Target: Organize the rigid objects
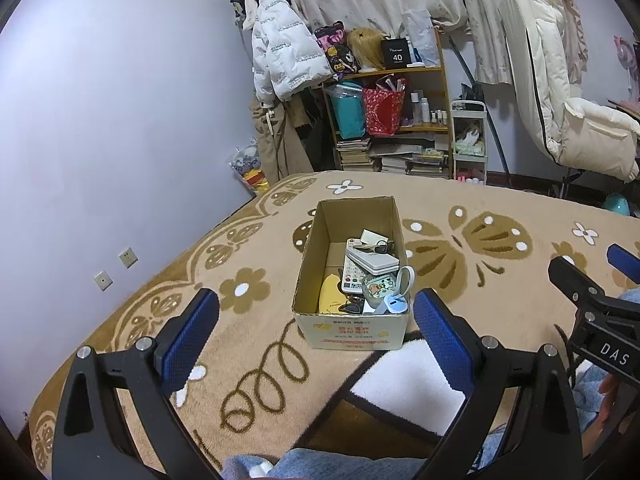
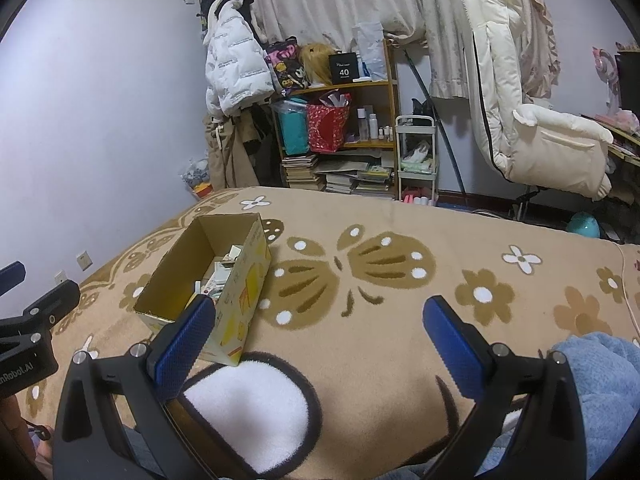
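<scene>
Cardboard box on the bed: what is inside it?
In the cardboard box: a remote control, white case, yellow item, keys. Anything beneath them is covered.

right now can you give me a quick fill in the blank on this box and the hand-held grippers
1. The small items sit inside a ____ box.
2. The box rests on a blanket patterned with flowers and a ____.
3. The left hand-held gripper holds ____.
4. The right hand-held gripper has its jaws ____.

Missing words: cardboard; butterfly; nothing; open
</scene>
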Available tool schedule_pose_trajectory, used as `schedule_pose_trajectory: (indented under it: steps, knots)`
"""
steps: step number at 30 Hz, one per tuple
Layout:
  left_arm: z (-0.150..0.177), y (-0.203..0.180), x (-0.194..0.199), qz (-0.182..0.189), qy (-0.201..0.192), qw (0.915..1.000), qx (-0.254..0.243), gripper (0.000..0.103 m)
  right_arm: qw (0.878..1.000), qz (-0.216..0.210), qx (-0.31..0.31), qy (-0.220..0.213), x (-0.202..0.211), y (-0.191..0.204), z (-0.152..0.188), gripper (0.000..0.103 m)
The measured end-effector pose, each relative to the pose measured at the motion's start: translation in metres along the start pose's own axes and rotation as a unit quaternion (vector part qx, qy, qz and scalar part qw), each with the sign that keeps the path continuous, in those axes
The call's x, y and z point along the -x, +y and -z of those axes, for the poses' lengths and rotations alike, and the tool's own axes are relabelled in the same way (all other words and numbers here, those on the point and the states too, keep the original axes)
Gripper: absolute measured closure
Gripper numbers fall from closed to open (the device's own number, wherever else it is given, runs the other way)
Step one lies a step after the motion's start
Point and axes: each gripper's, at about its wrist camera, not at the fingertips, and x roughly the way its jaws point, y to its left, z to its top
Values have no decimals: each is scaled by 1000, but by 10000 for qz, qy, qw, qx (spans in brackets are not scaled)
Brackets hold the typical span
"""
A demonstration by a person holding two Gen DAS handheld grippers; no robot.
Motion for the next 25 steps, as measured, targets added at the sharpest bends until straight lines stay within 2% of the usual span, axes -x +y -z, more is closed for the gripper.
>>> schedule_pose_trajectory:
  steps: [8, 12, 17, 25]
  knots:
    - [0, -2, -1, 3, 14, 10000, -53, 5, 10000, 28, 6, -5, 0, 0, 0, 0]
    - [1, -1, -1, 1, 25, 10000, -49, 1, 10000, 18, -9, 13, 0, 0, 0, 0]
    - [1, -1, -1, 19, 25, 10000, -70, 1, 9999, 70, -33, 118, -3, 1, 4, 0]
    - [1, -5, 1, 40, 6, 9999, -134, 1, 9999, 87, -71, 50, -2, 0, 5, 0]
